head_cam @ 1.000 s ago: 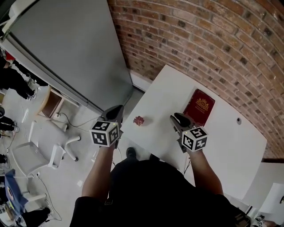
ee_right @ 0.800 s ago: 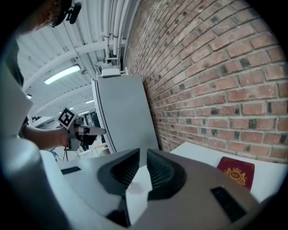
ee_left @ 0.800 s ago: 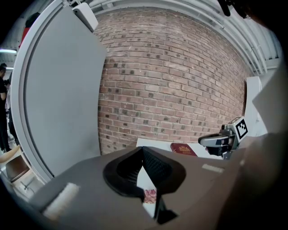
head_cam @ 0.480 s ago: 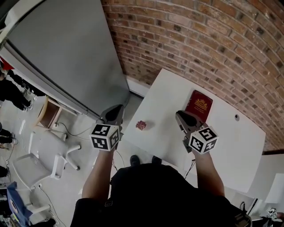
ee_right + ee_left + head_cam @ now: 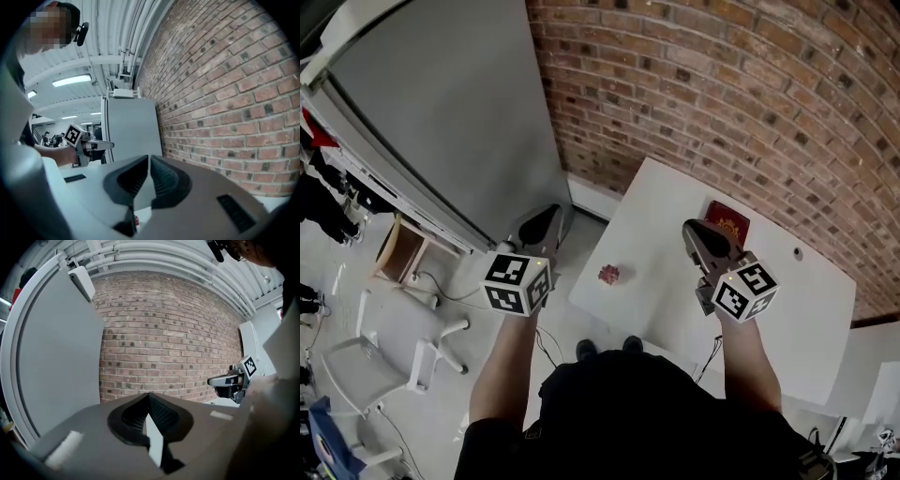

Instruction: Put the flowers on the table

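A: Edges, clearance?
B: White table (image 5: 666,206): far edge along brick wall (image 5: 722,94). Left gripper (image 5: 546,217) hangs off the table's left edge, over floor. Open tabletop near side of book.
A: Counts?
B: 1 flower (image 5: 609,274), on table near left edge. 1 red book (image 5: 728,221), far right, well apart. 2 grippers.
A: Jaws?
B: Left: pressed together, empty. Right gripper (image 5: 694,230), above table by book: closing, nothing betw. them.

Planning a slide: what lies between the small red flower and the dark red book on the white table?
Head view: bare white tabletop between flower and book; the empty right gripper, jaws closing, overhangs the book.
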### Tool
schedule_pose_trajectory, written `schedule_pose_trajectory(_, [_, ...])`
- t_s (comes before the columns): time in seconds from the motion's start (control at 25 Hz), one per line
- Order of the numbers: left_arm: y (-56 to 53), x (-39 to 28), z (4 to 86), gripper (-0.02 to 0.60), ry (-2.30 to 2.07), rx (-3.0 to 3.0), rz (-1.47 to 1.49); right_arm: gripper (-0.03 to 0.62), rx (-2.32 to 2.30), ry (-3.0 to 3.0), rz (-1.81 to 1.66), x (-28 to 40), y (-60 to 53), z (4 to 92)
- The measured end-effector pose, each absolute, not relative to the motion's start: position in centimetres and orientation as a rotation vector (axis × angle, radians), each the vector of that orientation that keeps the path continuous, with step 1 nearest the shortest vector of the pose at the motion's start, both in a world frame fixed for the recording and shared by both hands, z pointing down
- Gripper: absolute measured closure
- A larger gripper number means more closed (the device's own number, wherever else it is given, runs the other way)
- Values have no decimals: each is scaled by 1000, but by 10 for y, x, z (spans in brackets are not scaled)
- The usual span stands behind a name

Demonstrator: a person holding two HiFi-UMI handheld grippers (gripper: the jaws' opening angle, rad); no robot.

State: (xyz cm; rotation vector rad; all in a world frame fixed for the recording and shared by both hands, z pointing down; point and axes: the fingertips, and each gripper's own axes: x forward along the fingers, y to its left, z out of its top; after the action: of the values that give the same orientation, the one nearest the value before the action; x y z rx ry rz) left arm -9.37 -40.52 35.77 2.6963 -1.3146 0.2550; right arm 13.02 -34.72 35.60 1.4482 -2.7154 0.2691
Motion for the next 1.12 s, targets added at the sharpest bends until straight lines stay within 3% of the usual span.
schedule_pose_trajectory(0.32, [-402, -101, 333, 571, -1315, 2705, 93, 580, 1516, -2766, 177, 117, -351, 324])
schedule_pose_trajectory(1.12, [-390, -117, 364, 571, -1343, 2647, 166, 582, 1527, -2729, 262, 114, -338, 349])
